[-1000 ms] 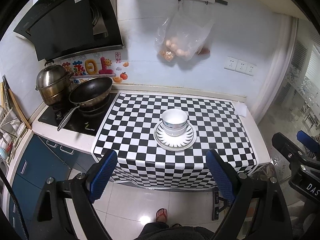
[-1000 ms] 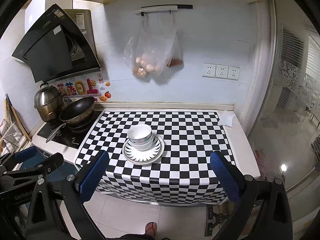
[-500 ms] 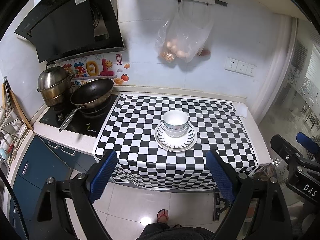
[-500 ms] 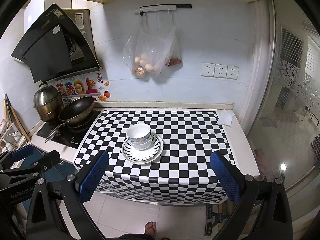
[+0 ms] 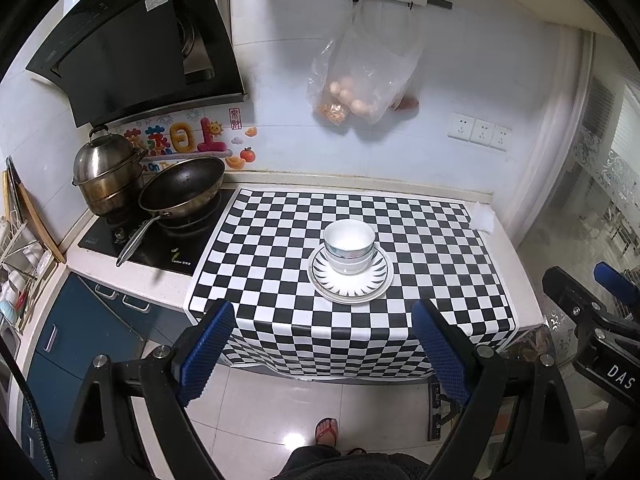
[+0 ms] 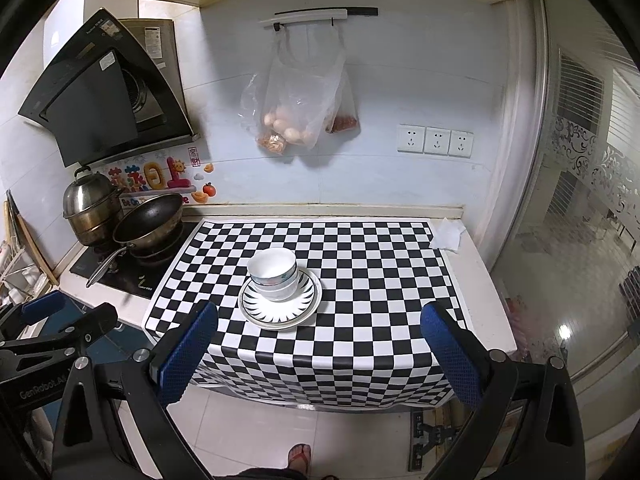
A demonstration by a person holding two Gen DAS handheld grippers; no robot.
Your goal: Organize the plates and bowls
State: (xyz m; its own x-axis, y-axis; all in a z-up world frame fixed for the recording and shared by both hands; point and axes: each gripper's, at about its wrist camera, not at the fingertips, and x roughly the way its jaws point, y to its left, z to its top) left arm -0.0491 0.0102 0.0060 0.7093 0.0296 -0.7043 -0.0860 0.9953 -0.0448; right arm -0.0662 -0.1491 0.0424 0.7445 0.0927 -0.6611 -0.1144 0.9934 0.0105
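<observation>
Stacked white bowls sit on striped plates in the middle of the checkered counter cloth. The bowls and plates also show in the right wrist view. My left gripper is open and empty, held in front of the counter edge, well short of the stack. My right gripper is open and empty, also back from the counter. Each gripper shows at the edge of the other's view.
A frying pan and a steel pot stand on the stove at the left. A bag of eggs hangs on the wall. A white cloth lies at the counter's back right. A dish rack is far left.
Both grippers have drifted slightly, so the stack sits a little differently in each view. Nothing on the counter has moved.
</observation>
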